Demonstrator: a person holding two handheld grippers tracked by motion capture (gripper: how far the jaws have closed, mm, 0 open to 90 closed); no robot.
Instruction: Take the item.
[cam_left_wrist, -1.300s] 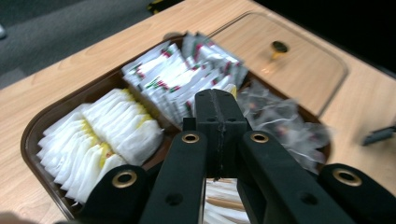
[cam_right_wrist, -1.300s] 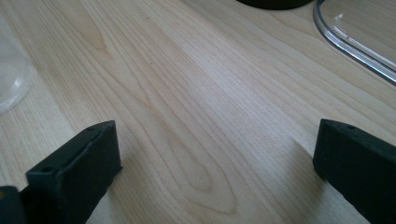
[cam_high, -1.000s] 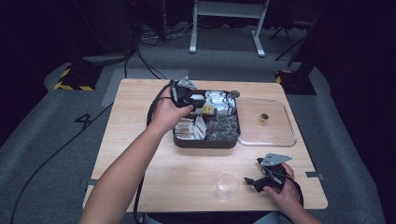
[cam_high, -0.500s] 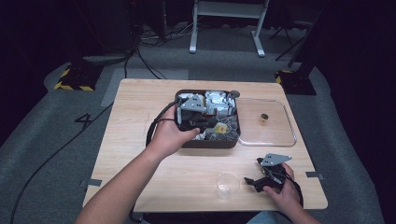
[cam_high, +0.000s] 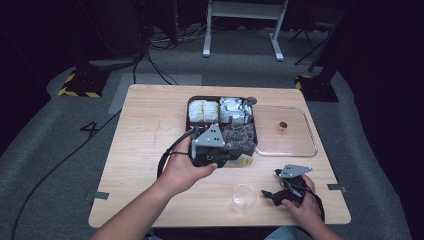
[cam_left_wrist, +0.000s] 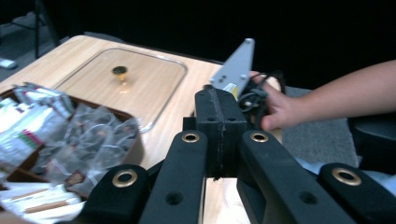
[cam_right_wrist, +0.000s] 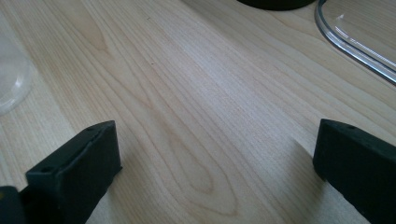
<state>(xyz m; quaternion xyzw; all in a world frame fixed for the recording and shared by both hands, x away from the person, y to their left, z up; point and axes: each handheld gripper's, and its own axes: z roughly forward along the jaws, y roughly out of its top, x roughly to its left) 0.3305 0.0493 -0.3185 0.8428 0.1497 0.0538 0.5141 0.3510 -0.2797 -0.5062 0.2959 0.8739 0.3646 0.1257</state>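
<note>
Grippers over wooden table, sachet pinched in left.

Left gripper clamped shut on small yellow sachet, just past front edge of dark compartment tray. Right gripper resting low on table, jaws wide apart, nothing between, beside clear plastic cup.

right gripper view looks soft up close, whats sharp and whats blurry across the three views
Right gripper view: the wood grain of the table is crisp mid-frame, the near black jaws and the clear cup at the left edge are soft. Left gripper view: jaws fairly sharp, the packets in the tray smeared. High view: evenly lit table, dark surroundings, slightly soft overall.
</note>
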